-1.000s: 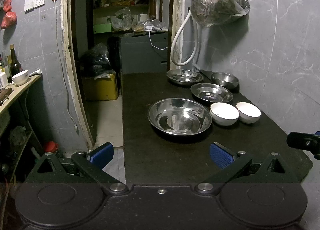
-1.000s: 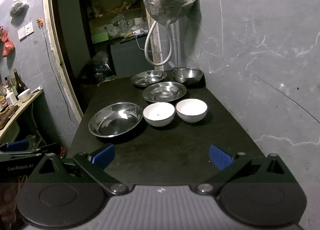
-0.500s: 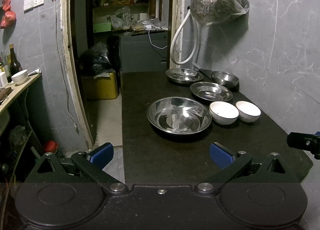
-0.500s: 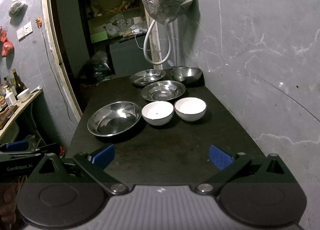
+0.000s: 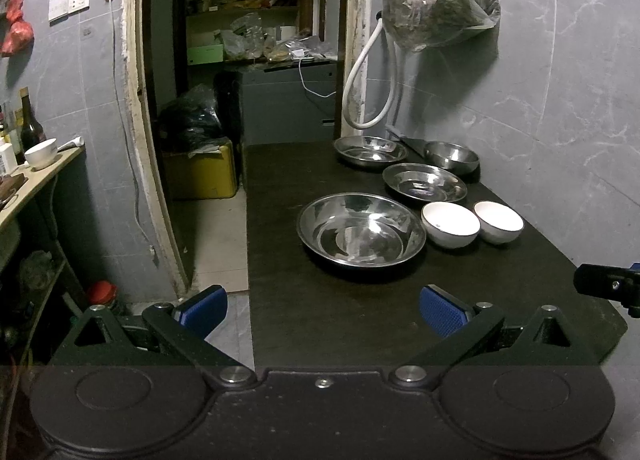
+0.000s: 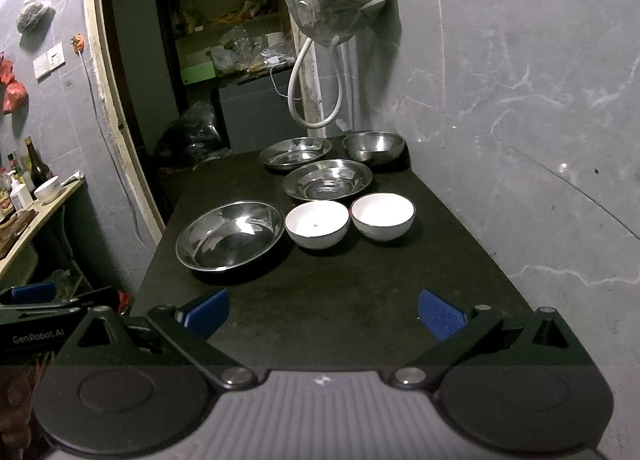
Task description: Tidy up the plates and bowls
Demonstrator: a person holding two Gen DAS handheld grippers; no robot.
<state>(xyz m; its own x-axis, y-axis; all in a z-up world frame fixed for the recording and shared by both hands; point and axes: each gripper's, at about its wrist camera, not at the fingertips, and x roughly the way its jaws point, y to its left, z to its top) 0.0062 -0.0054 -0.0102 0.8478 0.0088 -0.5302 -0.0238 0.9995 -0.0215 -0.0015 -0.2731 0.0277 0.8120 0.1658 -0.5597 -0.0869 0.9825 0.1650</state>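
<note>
On the dark table (image 5: 328, 324) (image 6: 360, 300) lie a large steel basin (image 5: 361, 234) (image 6: 231, 235), two white bowls side by side (image 5: 450, 224) (image 5: 498, 221) (image 6: 317, 223) (image 6: 382, 216), a steel plate (image 5: 424, 182) (image 6: 327, 179), a second steel plate behind it (image 5: 370, 147) (image 6: 295, 152) and a small steel bowl (image 5: 451, 156) (image 6: 373, 145) by the wall. My left gripper (image 5: 322, 310) is open and empty over the table's near left edge. My right gripper (image 6: 322, 314) is open and empty over the near end.
A grey marble wall (image 6: 520, 120) runs along the table's right side, with a hanging plastic bag (image 5: 438, 4) and a white hose (image 5: 360, 80). A doorway (image 5: 240, 80) and a side shelf with bottles (image 5: 36, 164) are on the left.
Both grippers have drifted slightly; the dishes sit a touch higher and leftward in the right wrist view. Nothing was taken hold of or moved.
</note>
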